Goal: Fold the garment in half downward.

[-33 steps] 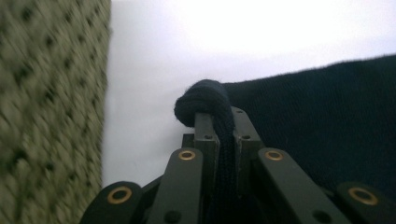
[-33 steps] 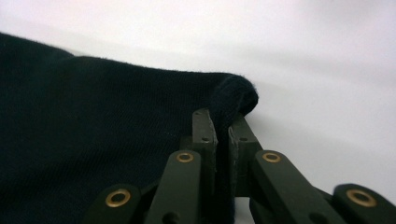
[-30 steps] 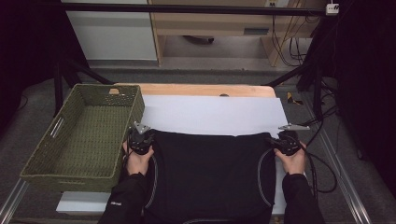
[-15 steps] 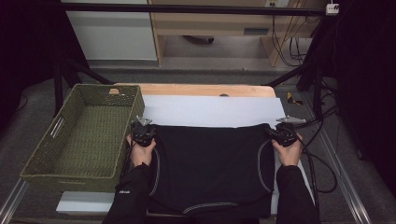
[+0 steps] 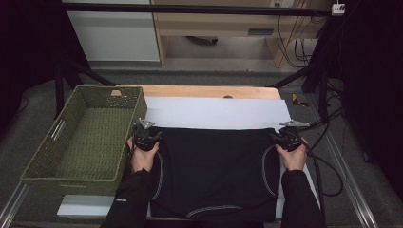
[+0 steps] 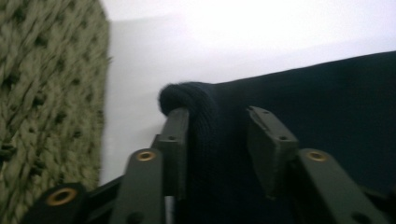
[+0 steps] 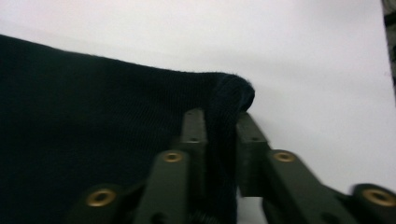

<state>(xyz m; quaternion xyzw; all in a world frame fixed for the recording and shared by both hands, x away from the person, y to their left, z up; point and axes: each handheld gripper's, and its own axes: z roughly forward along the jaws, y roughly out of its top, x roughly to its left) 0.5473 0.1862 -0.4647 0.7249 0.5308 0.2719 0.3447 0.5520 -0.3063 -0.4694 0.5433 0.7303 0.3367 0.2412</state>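
Observation:
A black garment (image 5: 214, 166) with pale seam lines lies flat on a white sheet (image 5: 214, 113) on the table. My left gripper (image 5: 145, 133) sits at the garment's far left corner and my right gripper (image 5: 288, 136) at its far right corner. In the left gripper view the jaws (image 6: 217, 114) have just been opening. The rolled corner of the garment (image 6: 327, 93) leans on one finger (image 6: 175, 135), with a gap to the other. In the right gripper view the jaws (image 7: 219, 116) have also just been opening. A fold of the garment (image 7: 93, 116) still stands between them.
A green woven basket (image 5: 52, 137) stands to the left of the sheet, close beside my left gripper. The wooden table edge (image 5: 209, 91) runs behind the sheet. Cables (image 5: 328, 166) trail to the right of my right hand.
Both hands carried the garment's far edge a little farther up the table, then stopped. The garment now lies stretched flat.

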